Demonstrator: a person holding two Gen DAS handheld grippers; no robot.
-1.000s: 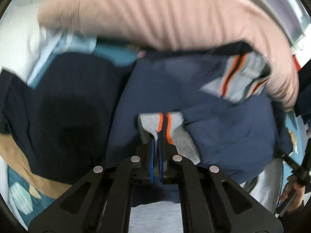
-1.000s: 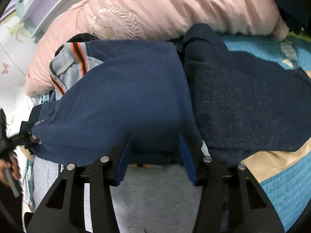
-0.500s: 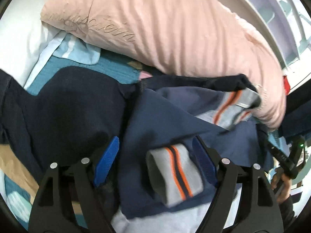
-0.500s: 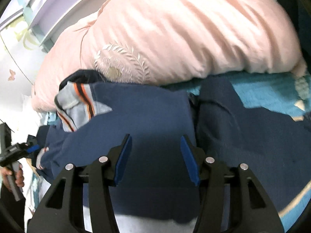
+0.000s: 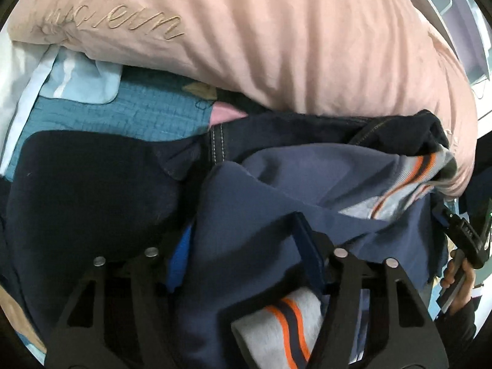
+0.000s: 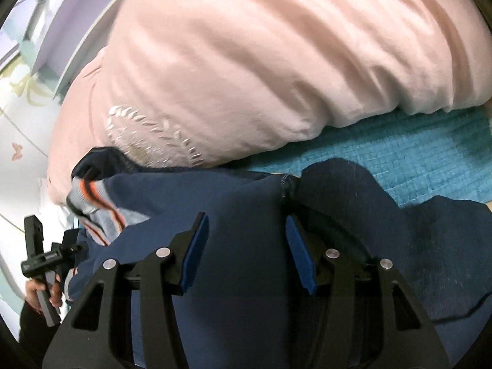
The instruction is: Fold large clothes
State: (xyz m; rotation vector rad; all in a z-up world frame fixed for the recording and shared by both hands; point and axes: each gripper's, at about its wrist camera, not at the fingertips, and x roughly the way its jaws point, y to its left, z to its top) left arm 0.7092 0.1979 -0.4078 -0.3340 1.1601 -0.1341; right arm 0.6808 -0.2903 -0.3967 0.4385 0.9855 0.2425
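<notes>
A navy sweatshirt (image 5: 255,215) with grey cuffs striped orange and navy lies bunched on the bed. One cuff (image 5: 286,329) lies just below my left gripper (image 5: 243,255), which is open and holds nothing, its jaws standing over the navy cloth. The grey striped hem (image 5: 409,181) is folded over at the right. In the right wrist view the sweatshirt (image 6: 246,203) lies under my open right gripper (image 6: 246,249), with the striped hem (image 6: 95,203) at the left.
A big pink pillow (image 5: 276,37) (image 6: 261,61) lies right behind the clothes. A darker navy garment (image 5: 86,190) (image 6: 430,246) lies beside the sweatshirt on a teal quilt (image 6: 415,153). The other hand's gripper shows at each view's edge (image 5: 461,240) (image 6: 40,255).
My left gripper opened and let go of the striped cuff, which now lies below its jaws. Both grippers drew closer to the pillow. The right gripper stayed open.
</notes>
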